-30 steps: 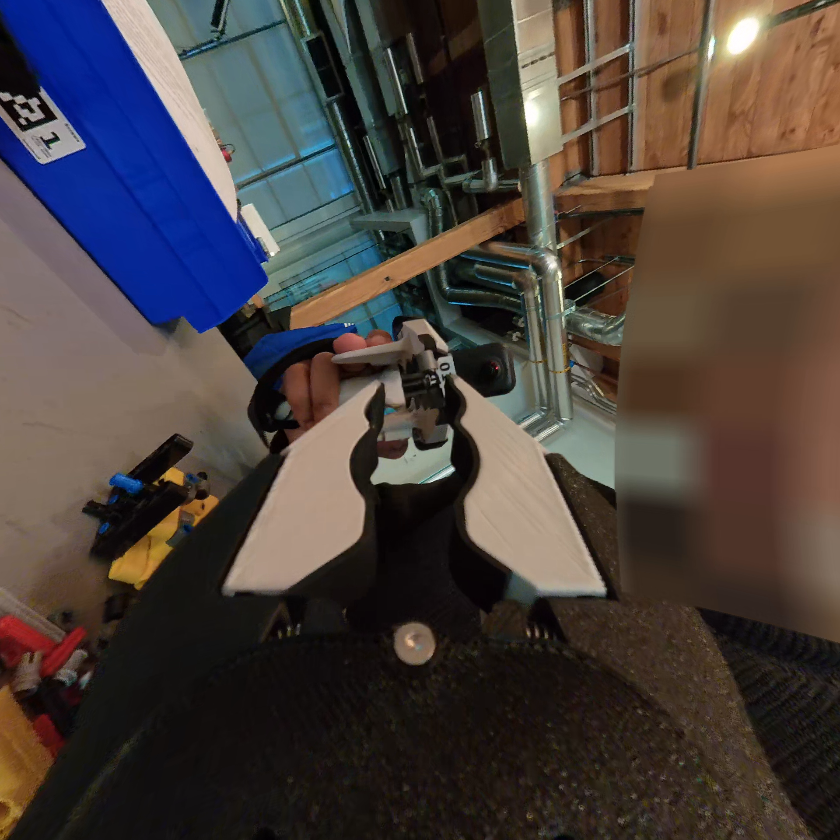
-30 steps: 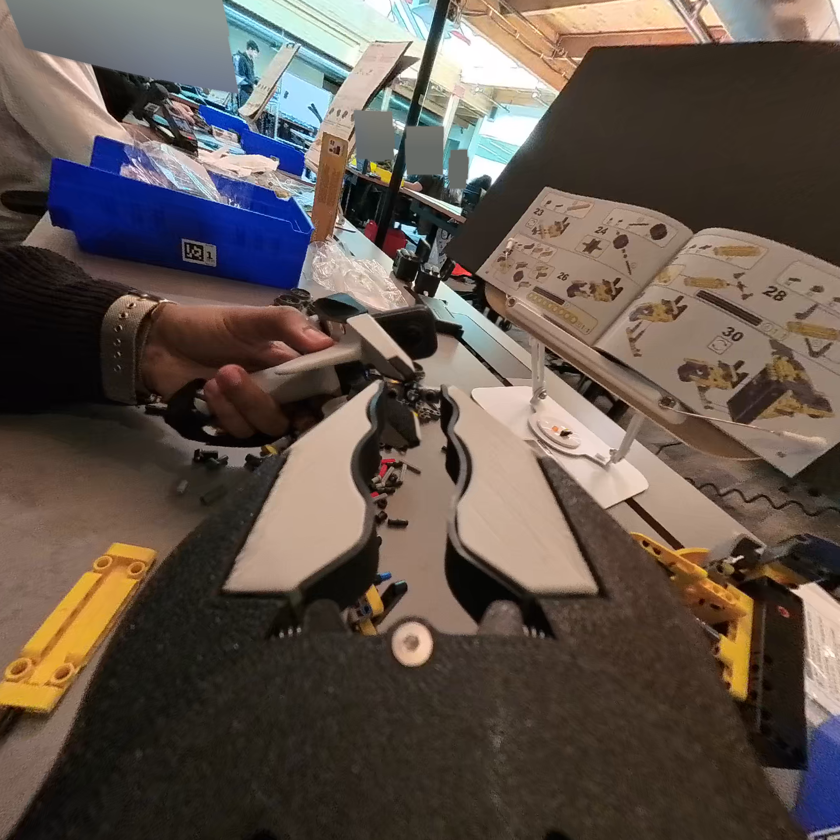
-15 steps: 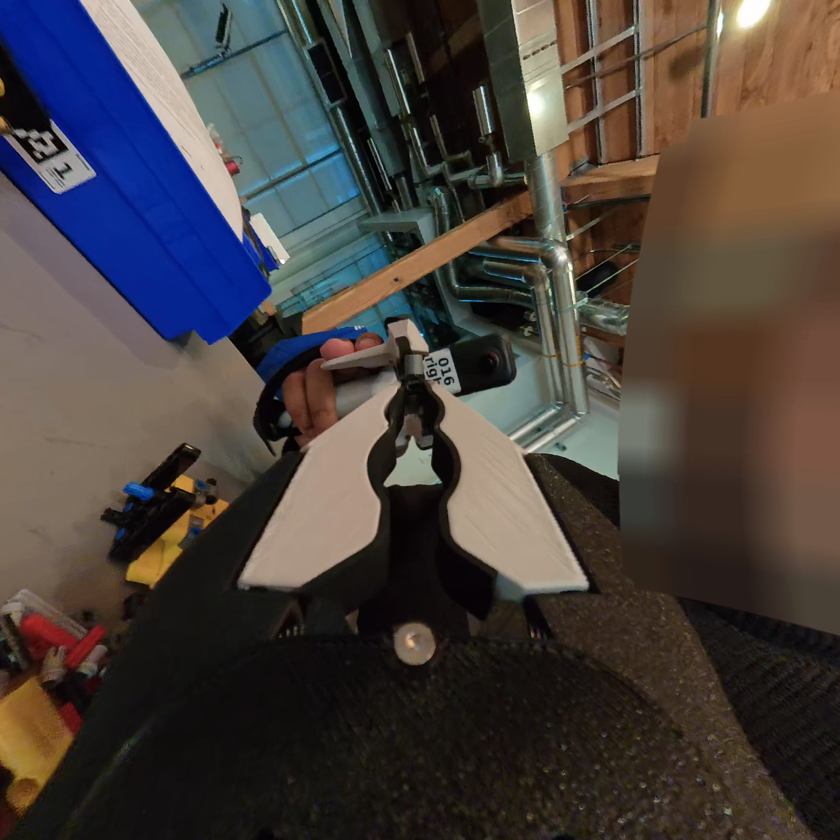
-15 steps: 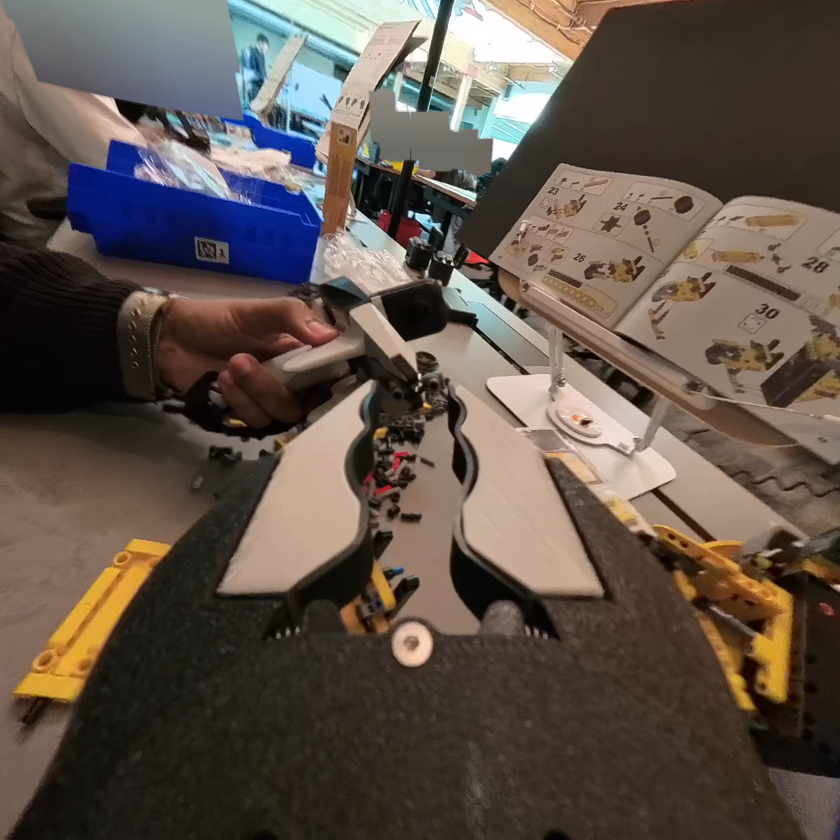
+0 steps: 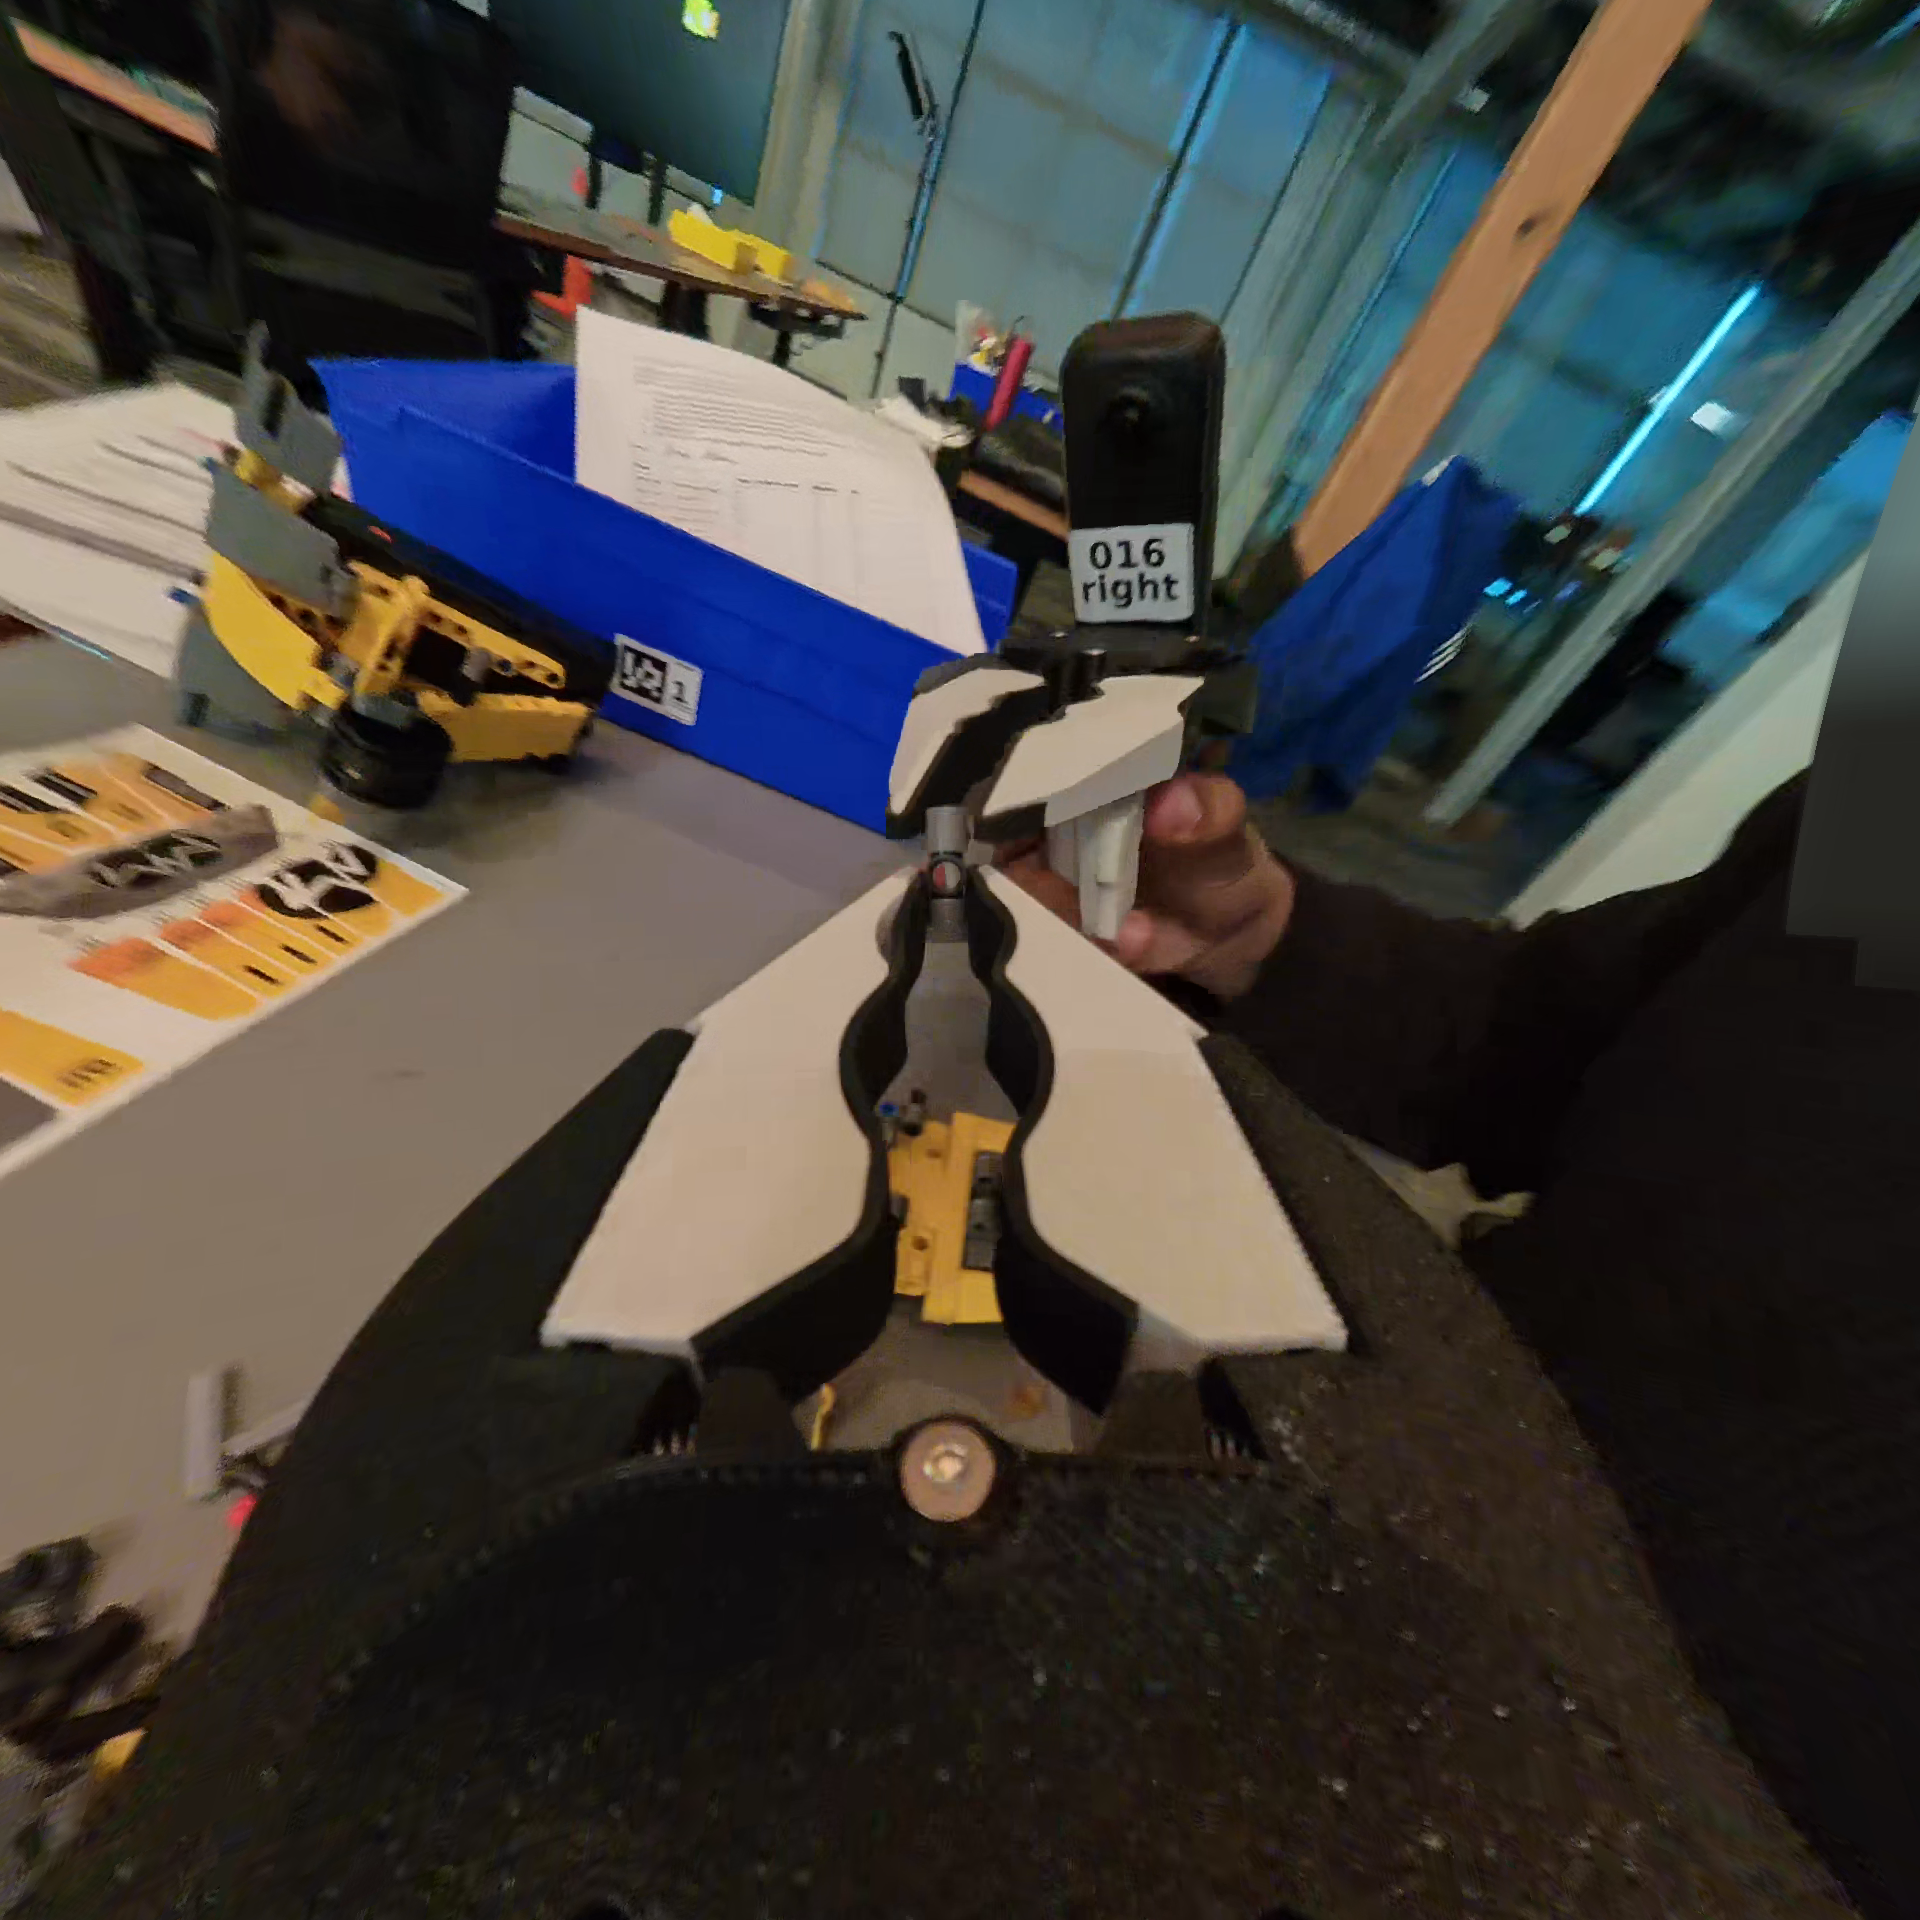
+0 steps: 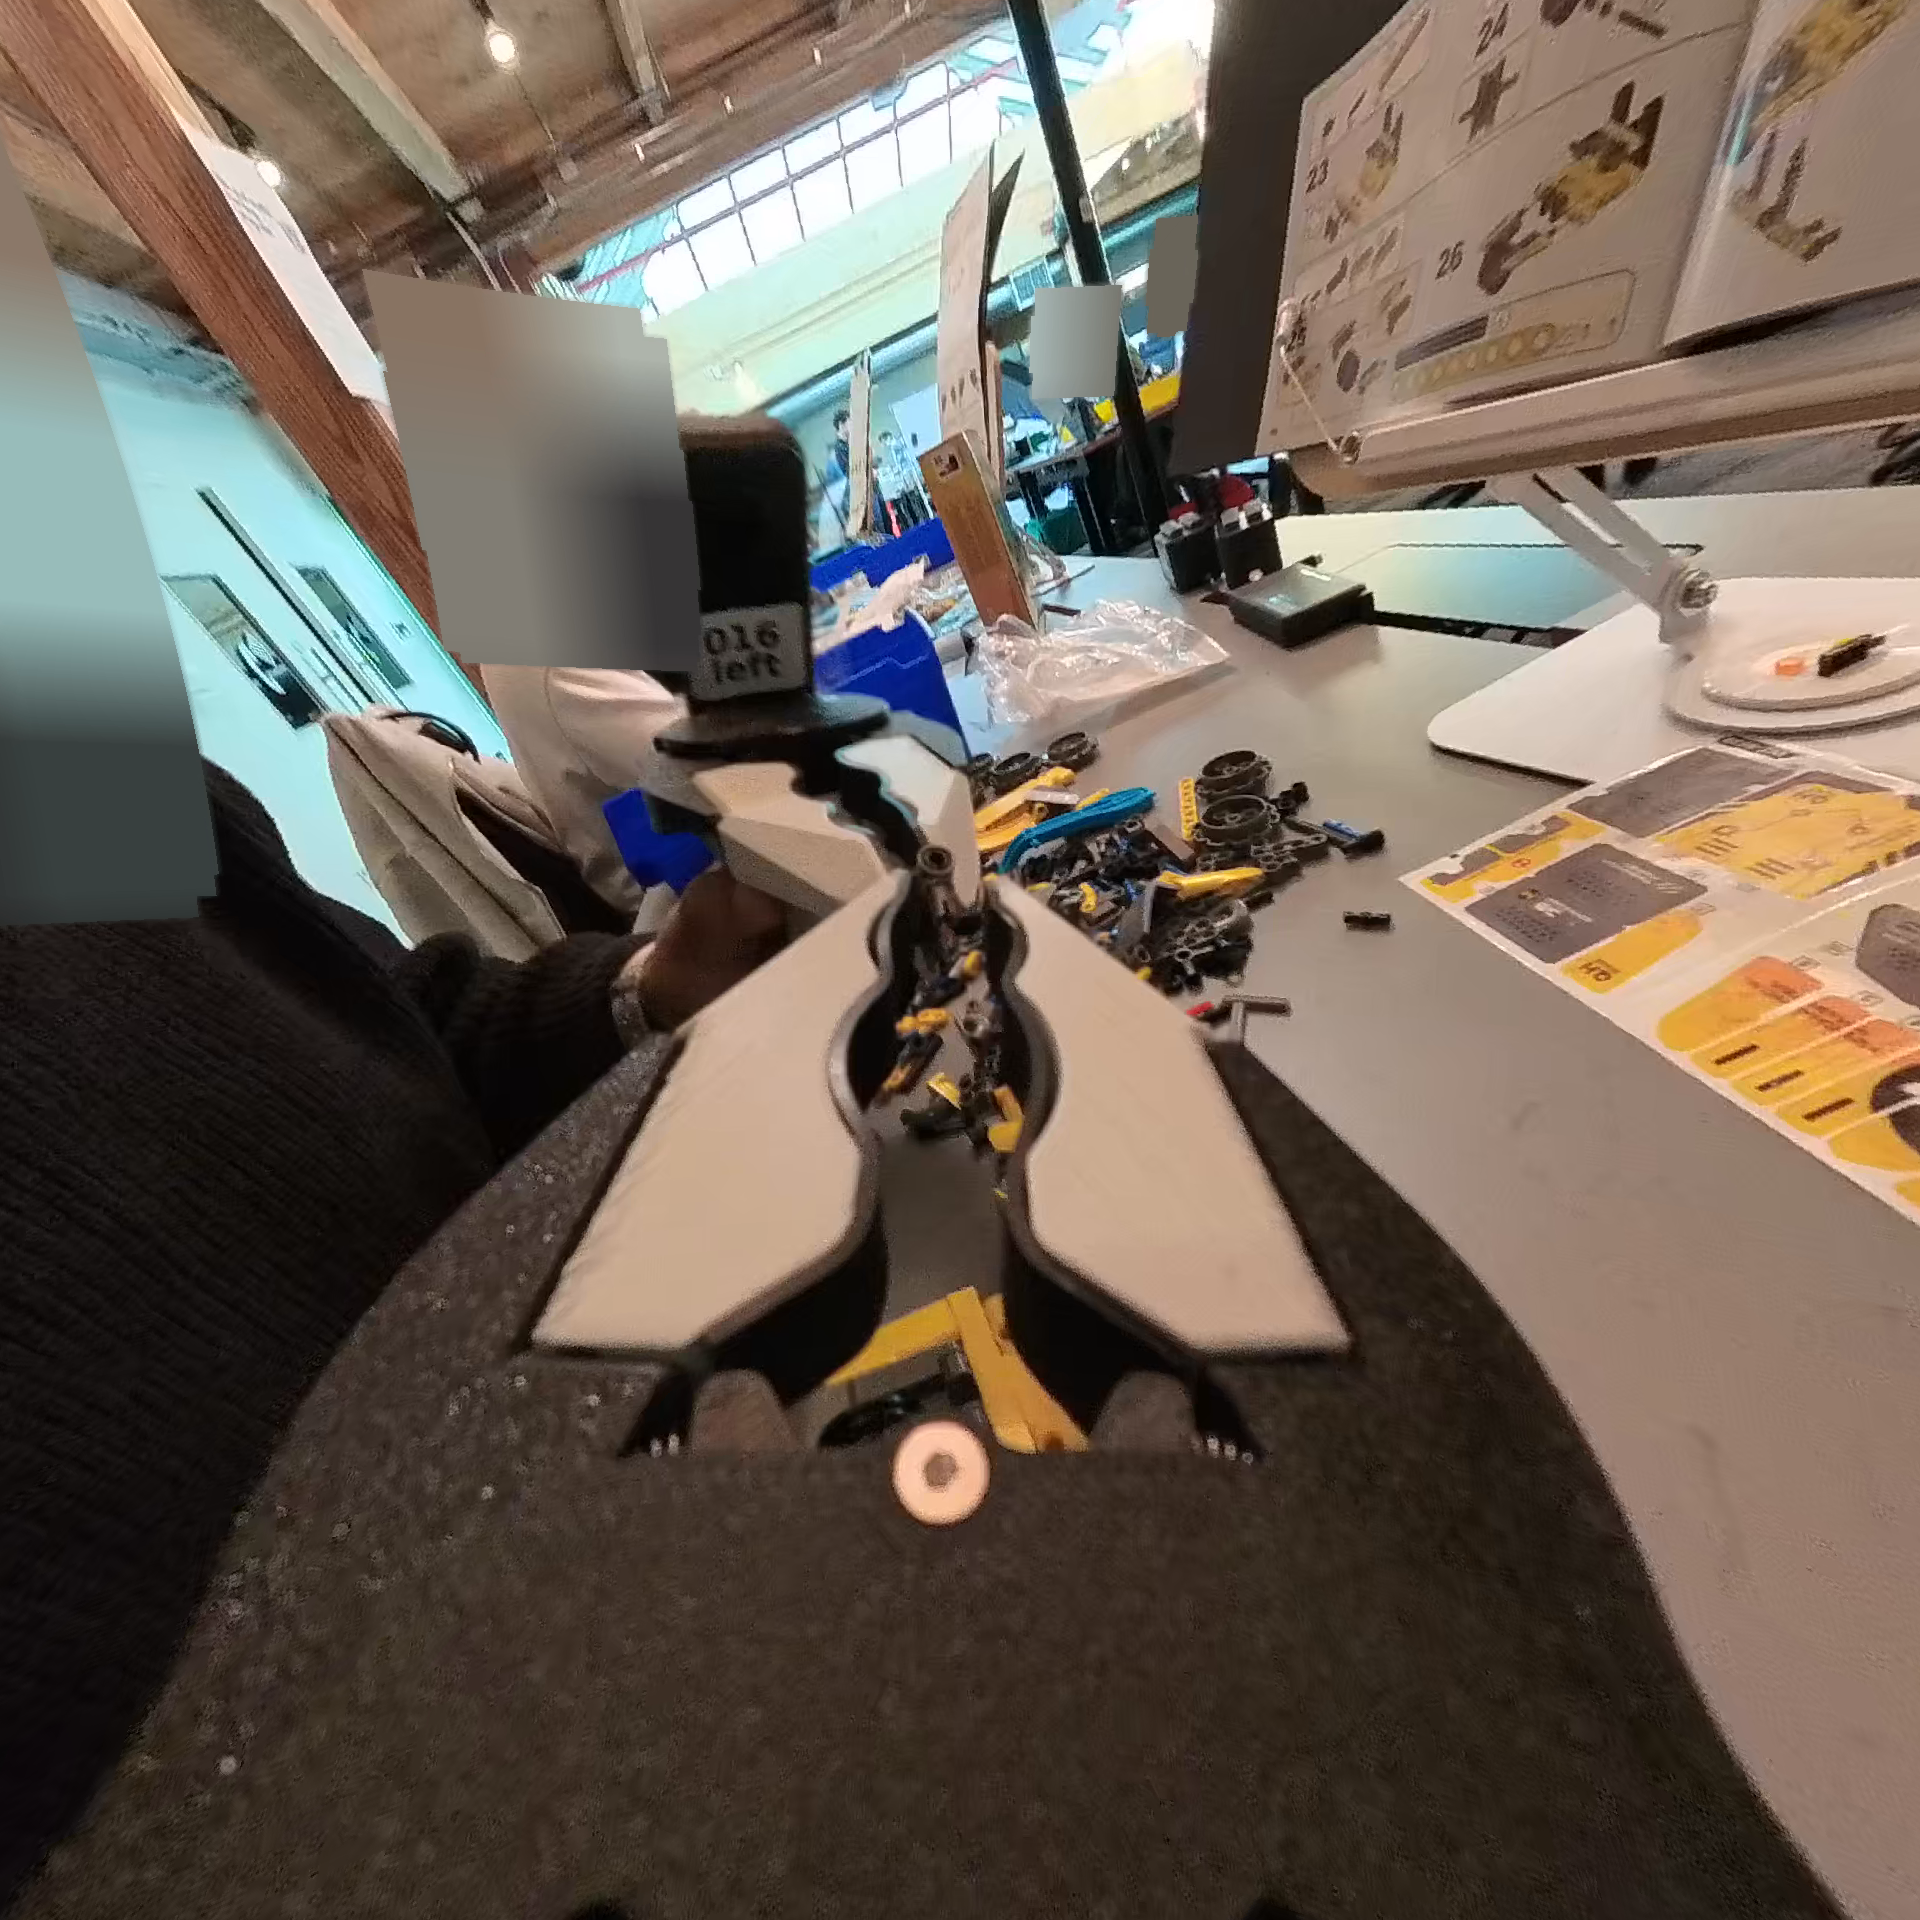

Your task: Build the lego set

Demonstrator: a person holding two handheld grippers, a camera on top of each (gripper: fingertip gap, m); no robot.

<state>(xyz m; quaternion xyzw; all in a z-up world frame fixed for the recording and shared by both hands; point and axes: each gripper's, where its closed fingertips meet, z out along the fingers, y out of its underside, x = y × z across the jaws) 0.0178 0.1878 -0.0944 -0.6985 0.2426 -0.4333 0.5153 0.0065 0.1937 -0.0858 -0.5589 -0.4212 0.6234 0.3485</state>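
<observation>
My left gripper (image 5: 945, 896) is shut on a small grey connector piece (image 5: 945, 836) with a red spot and holds it above the grey table (image 5: 436, 1039). My right gripper (image 5: 940, 805), held in a hand, meets it tip to tip from the far side. In the right wrist view my right gripper (image 6: 940, 899) has its fingers closed in on the same small piece (image 6: 935, 860). The left gripper (image 6: 831, 831) faces it there, and both grip the piece between them.
A blue bin (image 5: 665, 582) with a paper sheet and a yellow-and-black model vehicle (image 5: 384, 644) stand at the back left. Sticker sheets (image 6: 1714, 935) lie on the table. A pile of loose parts (image 6: 1174, 862) and an instruction booklet on a stand (image 6: 1507, 208) are at the right. Less than 4 cm separates the two grippers' tips.
The left gripper swung from pointing up toward the ceiling to level over the table. The right gripper's fingers closed in. Both grippers now meet tip to tip on the small piece.
</observation>
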